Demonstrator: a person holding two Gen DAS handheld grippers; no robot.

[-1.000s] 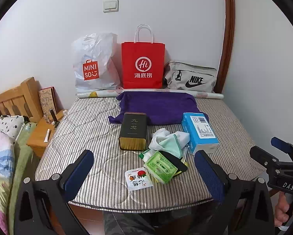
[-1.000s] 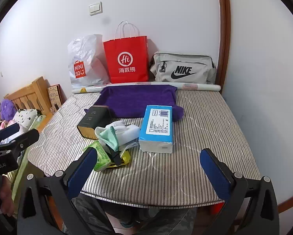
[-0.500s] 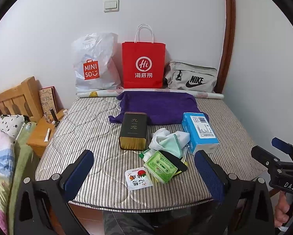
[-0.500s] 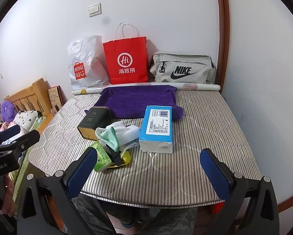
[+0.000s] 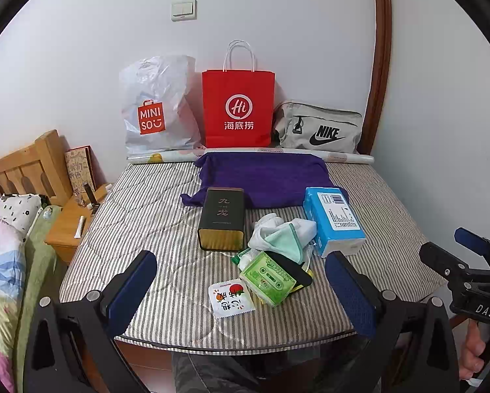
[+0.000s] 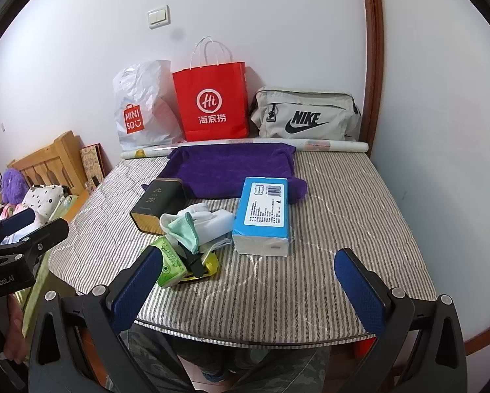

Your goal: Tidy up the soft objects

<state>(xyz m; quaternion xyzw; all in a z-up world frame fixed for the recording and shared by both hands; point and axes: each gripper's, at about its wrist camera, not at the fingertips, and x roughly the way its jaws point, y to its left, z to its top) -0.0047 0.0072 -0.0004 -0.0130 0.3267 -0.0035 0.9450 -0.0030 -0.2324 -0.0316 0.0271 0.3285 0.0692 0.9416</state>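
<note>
left gripper [image 5: 241, 290] jaws apart, clutter on mattress [image 5: 153, 216]

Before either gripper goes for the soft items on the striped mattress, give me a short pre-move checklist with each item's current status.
1. Left gripper open and empty: ok.
2. Right gripper open and empty: ok.
3. Crumpled white and mint-green cloths uncovered on top: ok.
4. Cloths free of neighbours: not ok, they touch the green cassette-print packet and sit close to the blue tissue pack.
5. Folded purple towel unobstructed: not ok, the black and gold tin rests on its front edge.
6. Where the soft items go: cannot tell.
</note>
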